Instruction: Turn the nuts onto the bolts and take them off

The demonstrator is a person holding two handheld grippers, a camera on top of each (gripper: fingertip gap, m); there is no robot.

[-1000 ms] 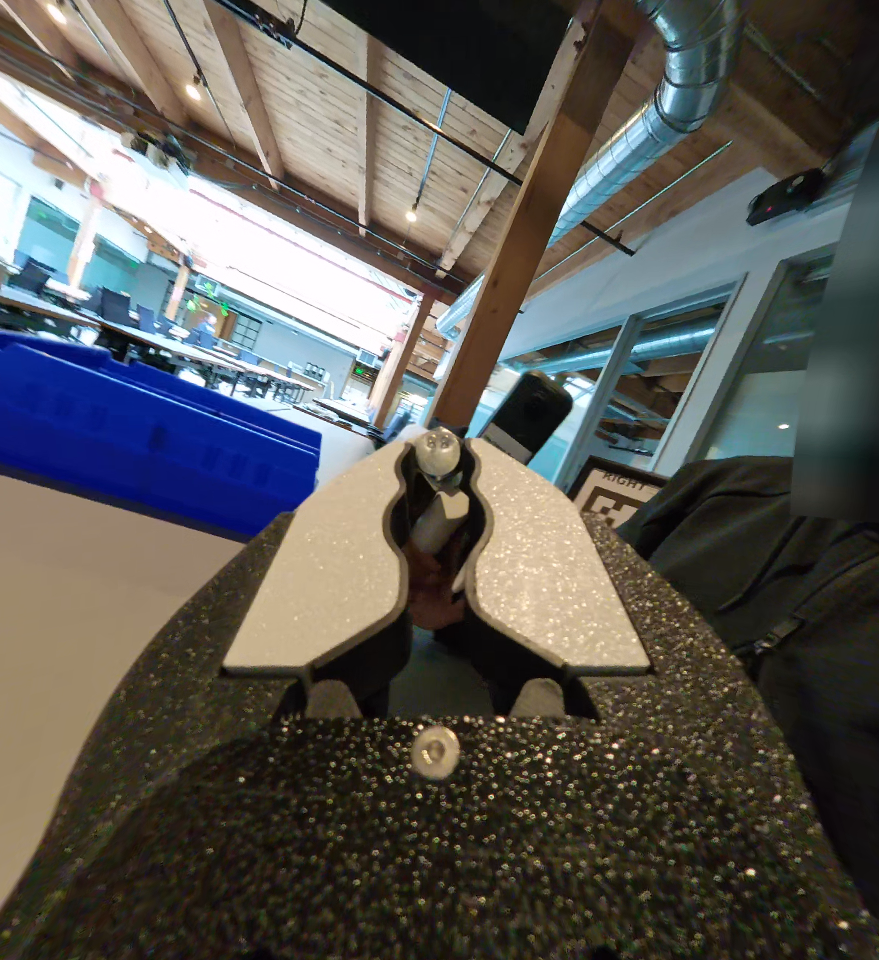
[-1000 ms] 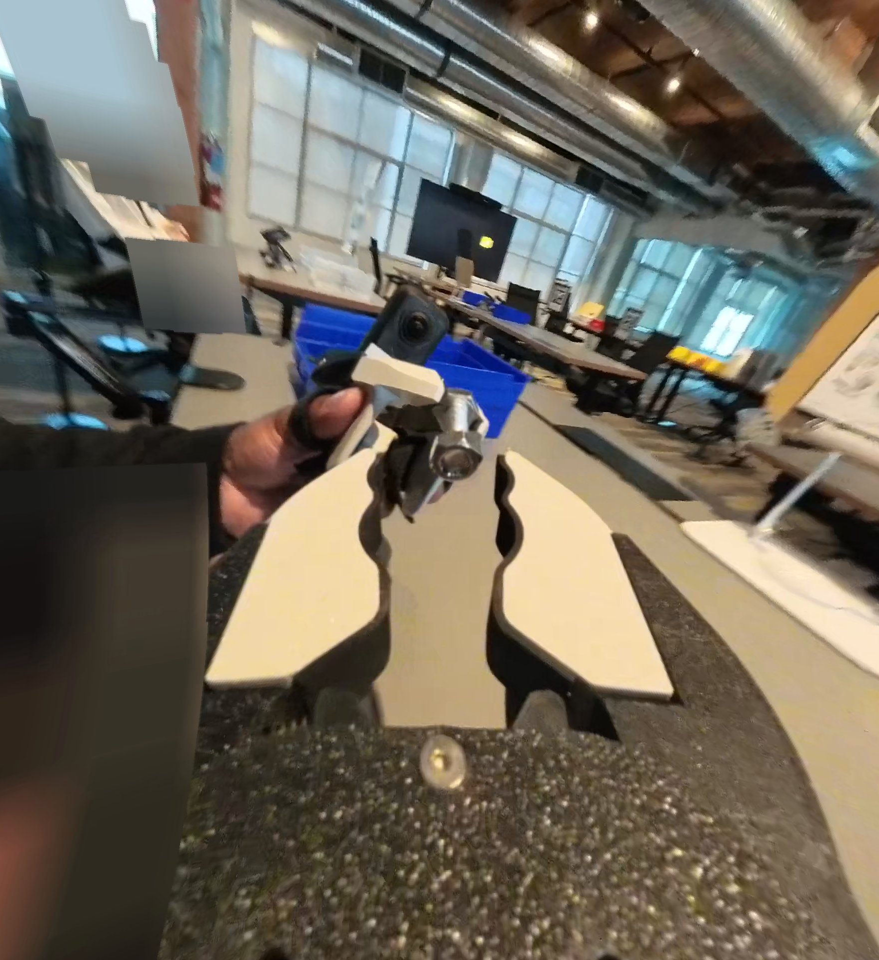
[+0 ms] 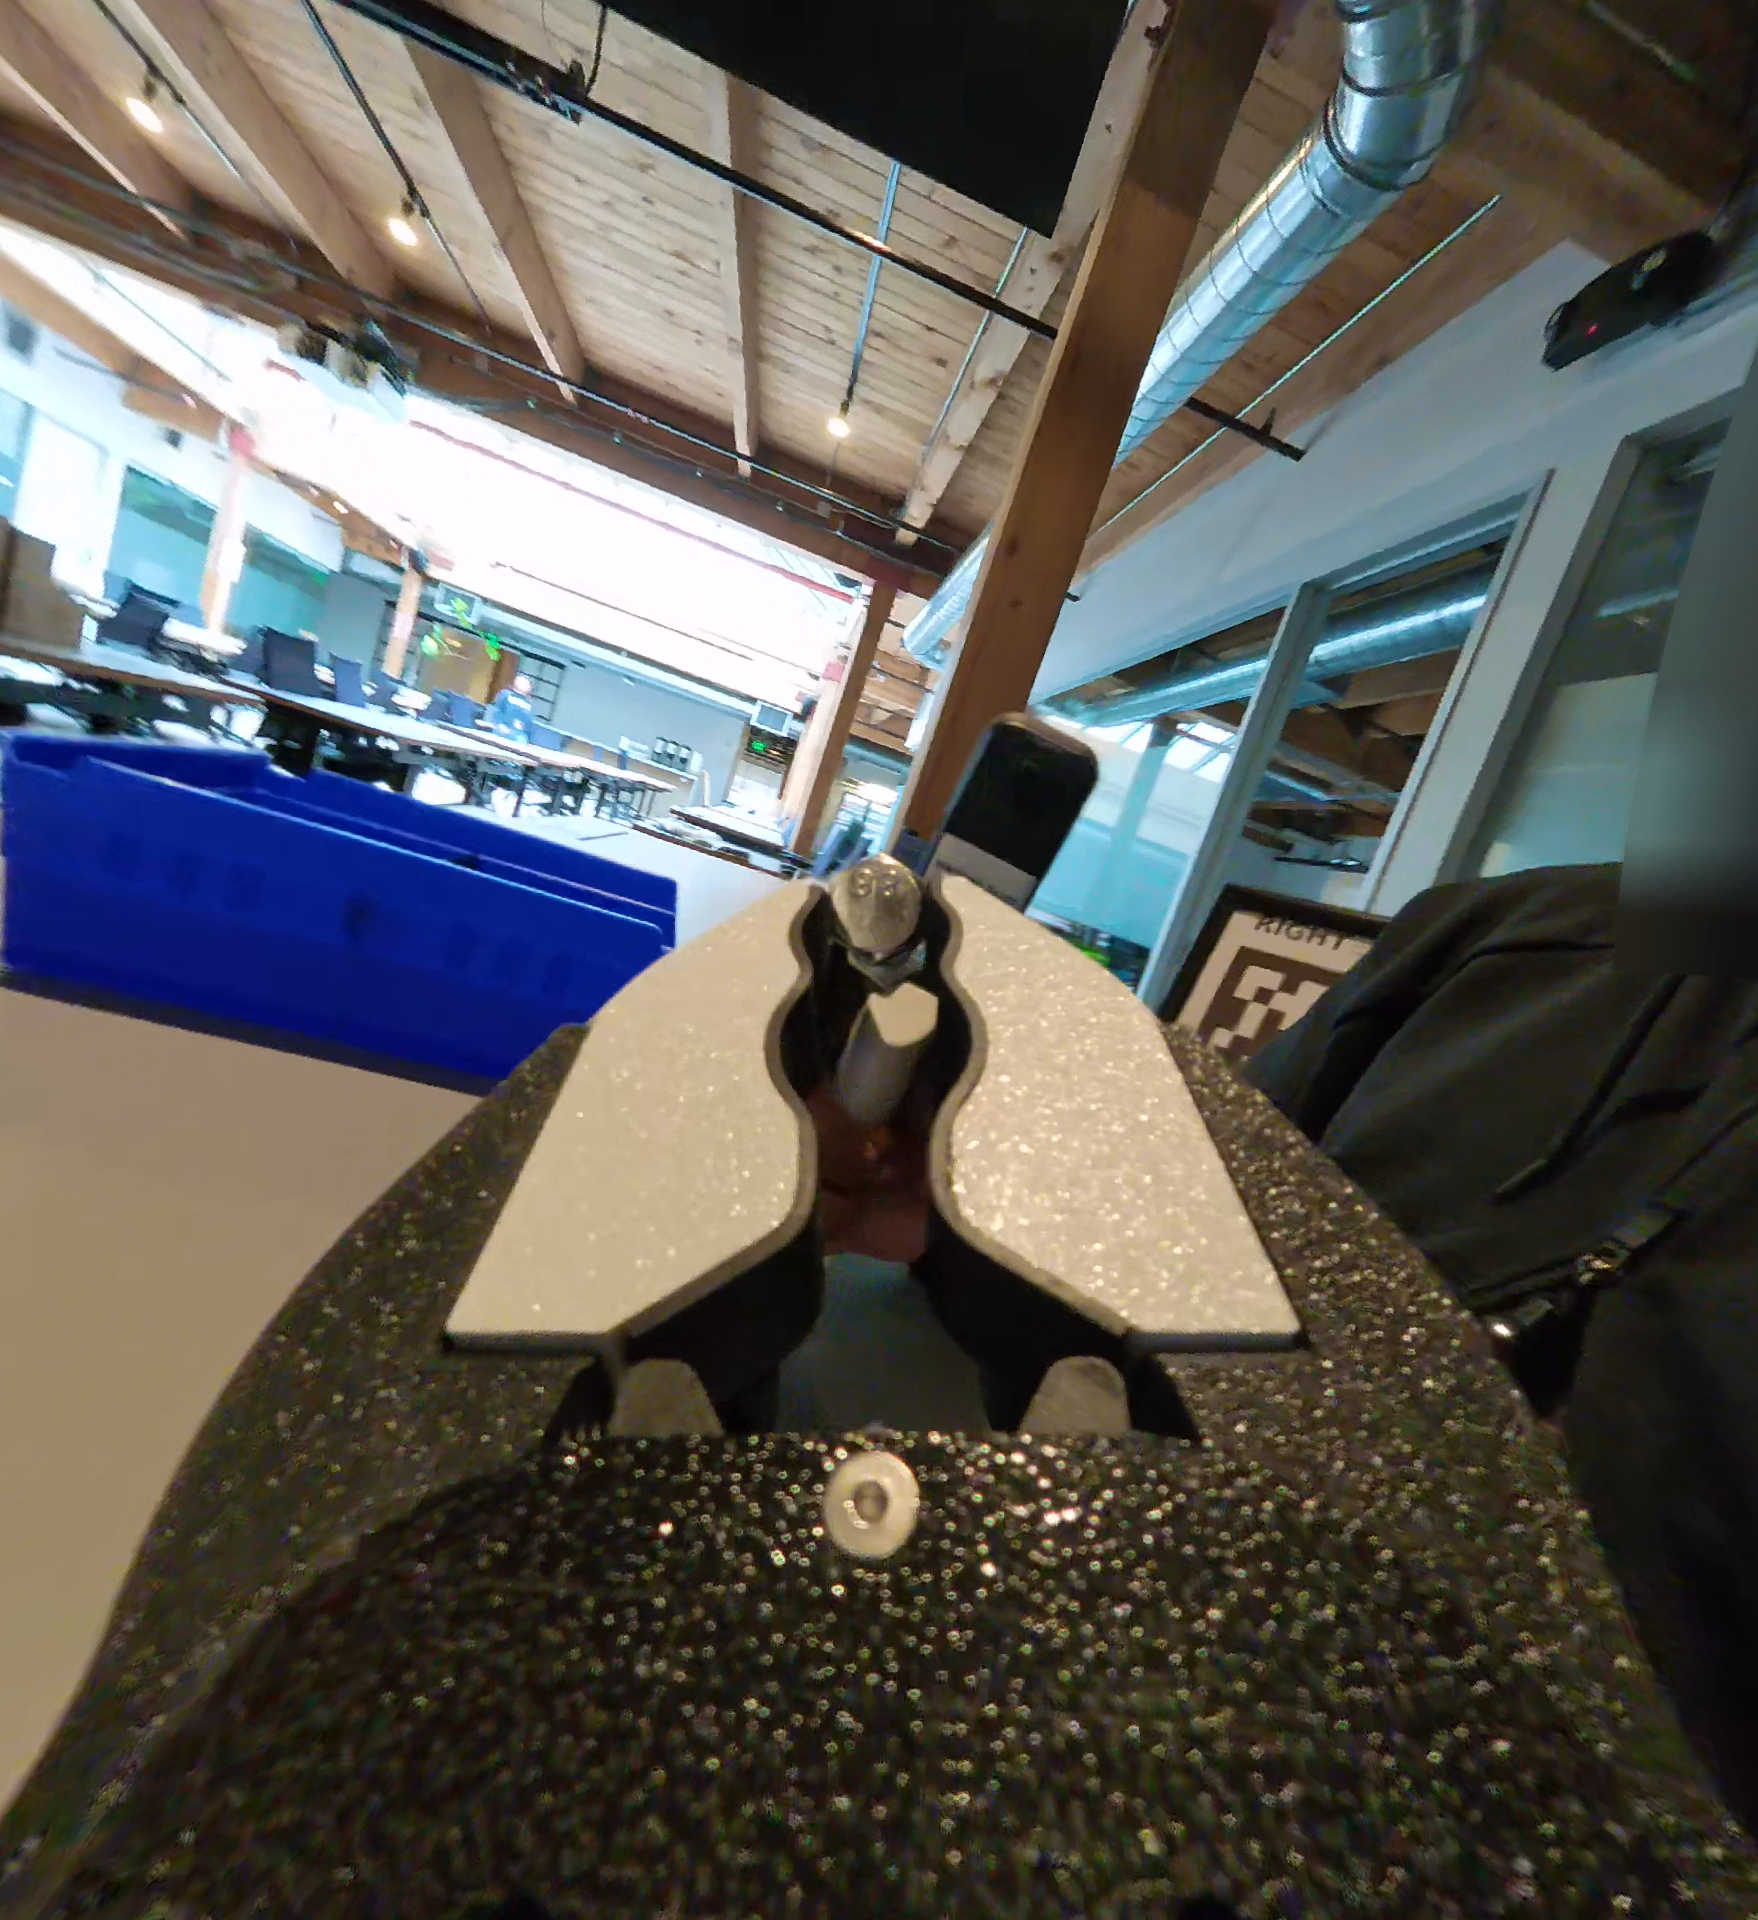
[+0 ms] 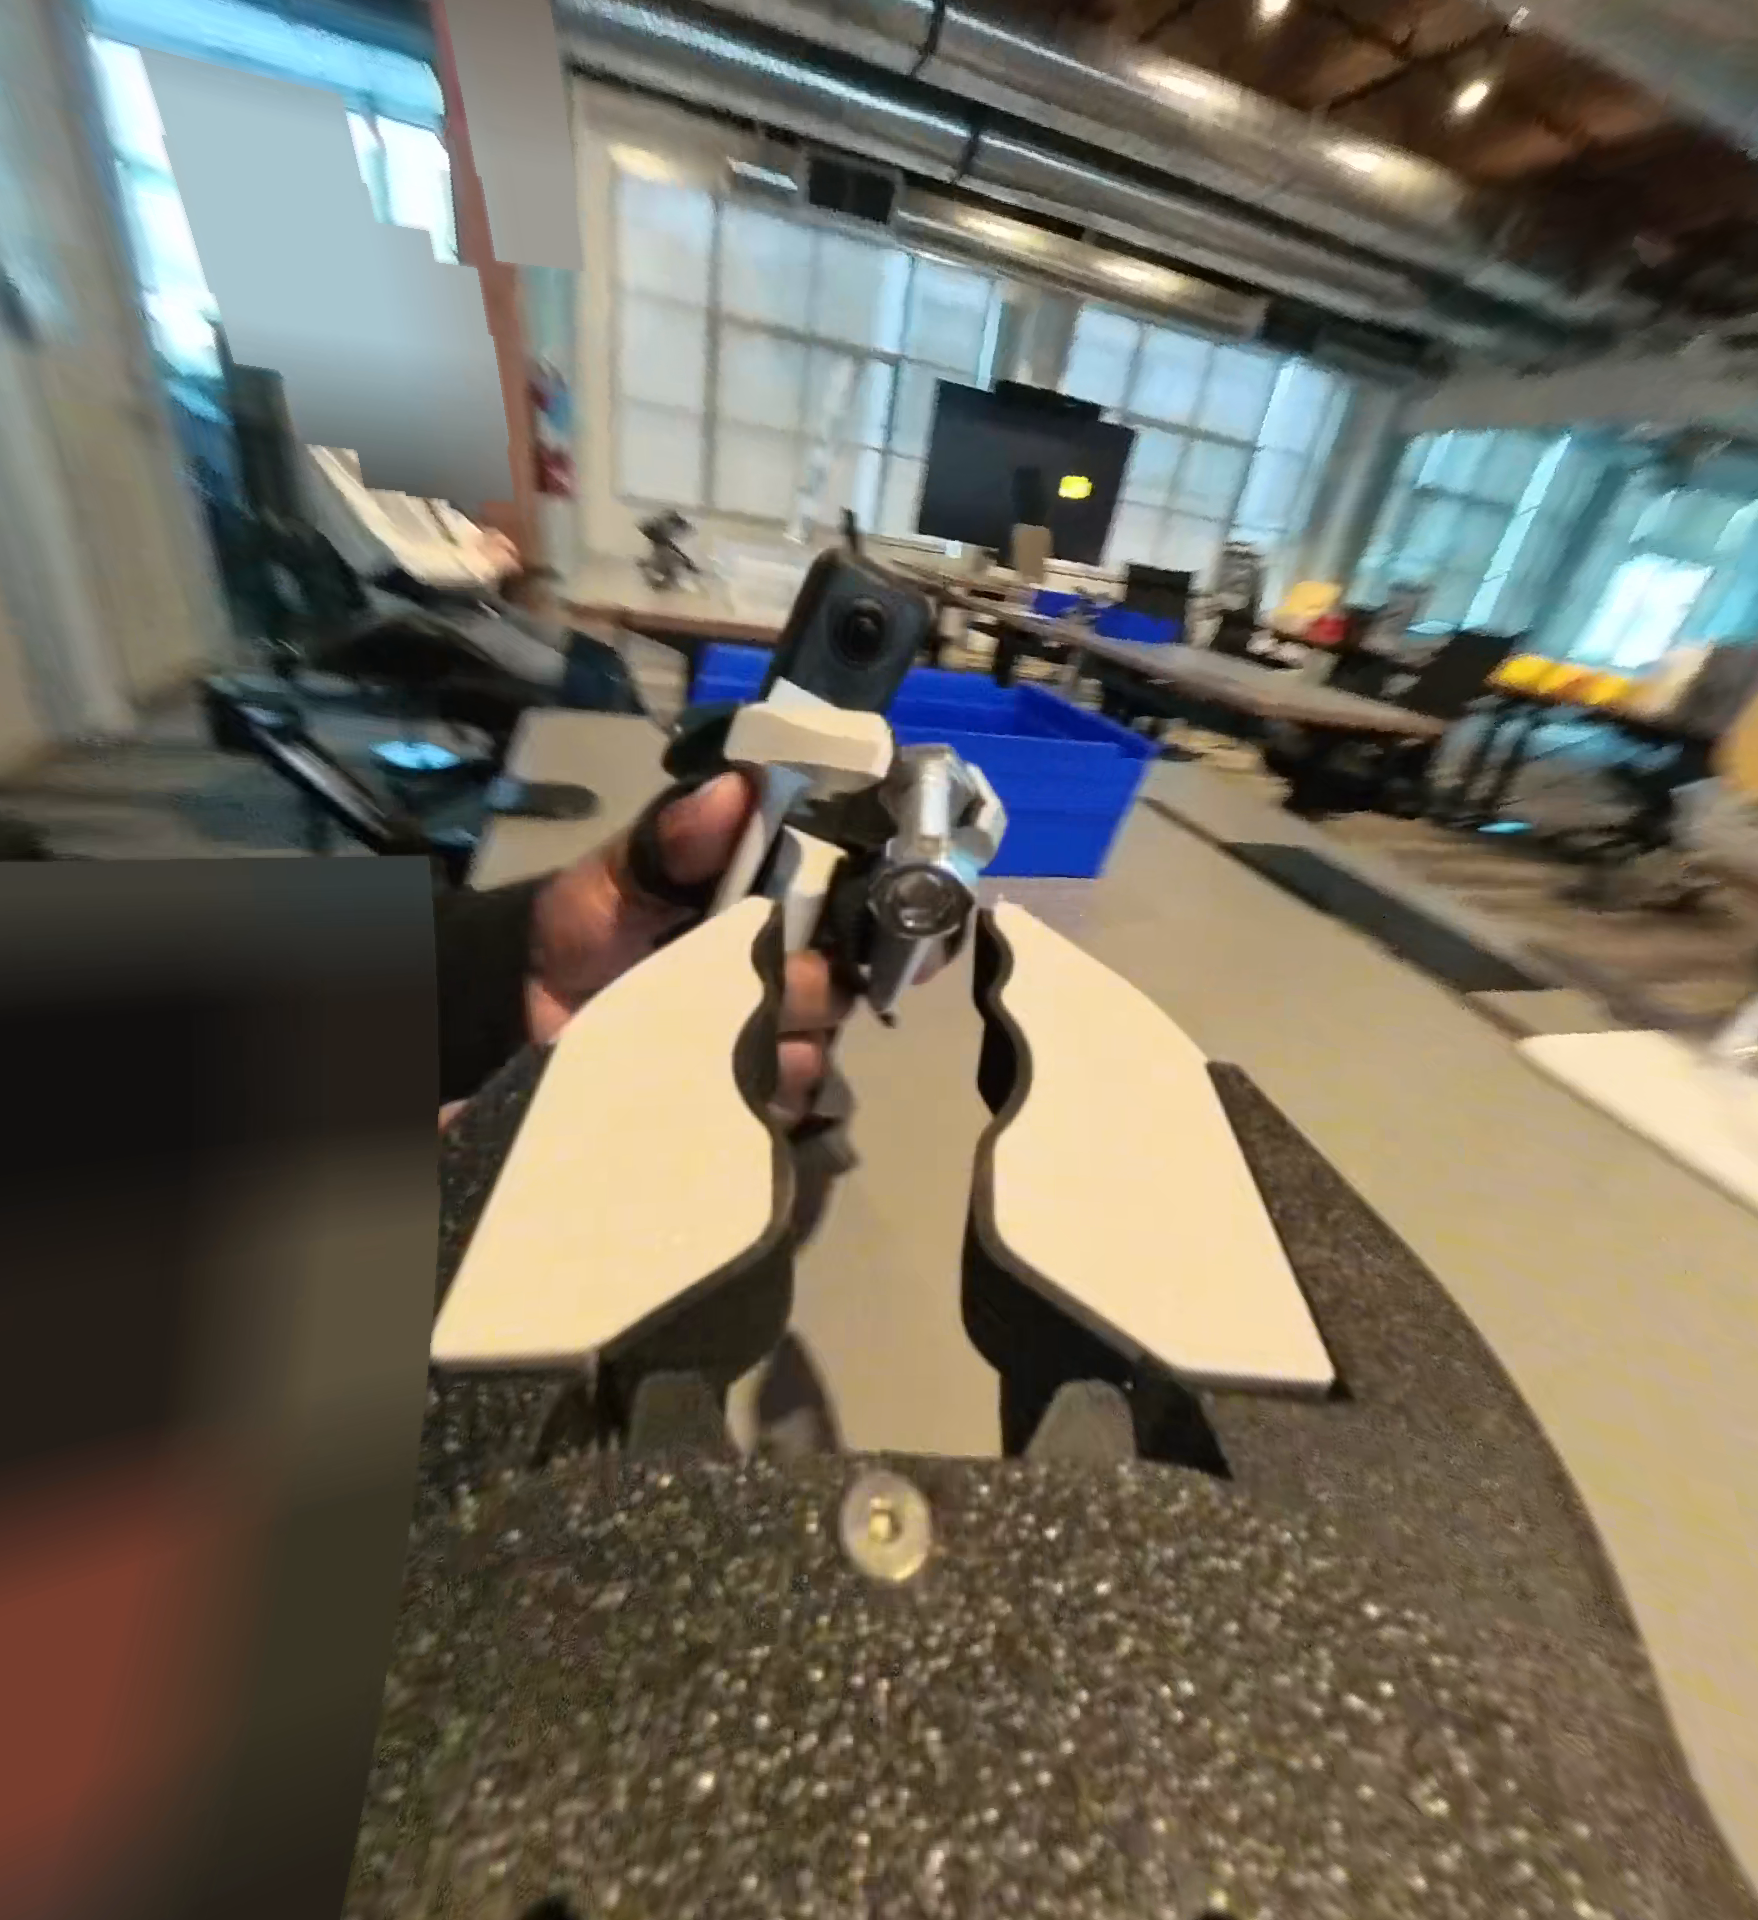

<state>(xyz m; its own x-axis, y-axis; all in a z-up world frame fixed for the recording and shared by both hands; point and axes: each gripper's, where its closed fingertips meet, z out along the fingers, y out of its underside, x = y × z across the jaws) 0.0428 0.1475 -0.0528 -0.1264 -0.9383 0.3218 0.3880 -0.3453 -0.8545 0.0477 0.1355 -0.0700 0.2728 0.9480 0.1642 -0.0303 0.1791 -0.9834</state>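
left gripper (image 3: 880, 920) fingers narrow, clamped on steel bolt (image 3: 883, 914) at tips, centre of left wrist frame; bolt head toward camera, shank behind. blue bin (image 3: 314, 894) on grey counter (image 3: 127, 1195), left of frame. right wrist frame: right gripper (image 4: 875, 925) fingers wide apart, holding nothing. just above tips, bolt (image 4: 922, 899) with hex nut (image 4: 958, 810) on it, held by left gripper (image 4: 854, 831); hand (image 4: 636, 914) at left of centre. frame blurred.

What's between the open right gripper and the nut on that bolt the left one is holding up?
Nothing visible. The right gripper is open with the nut and bolt just past its fingertips, in clear air, held by the left gripper.
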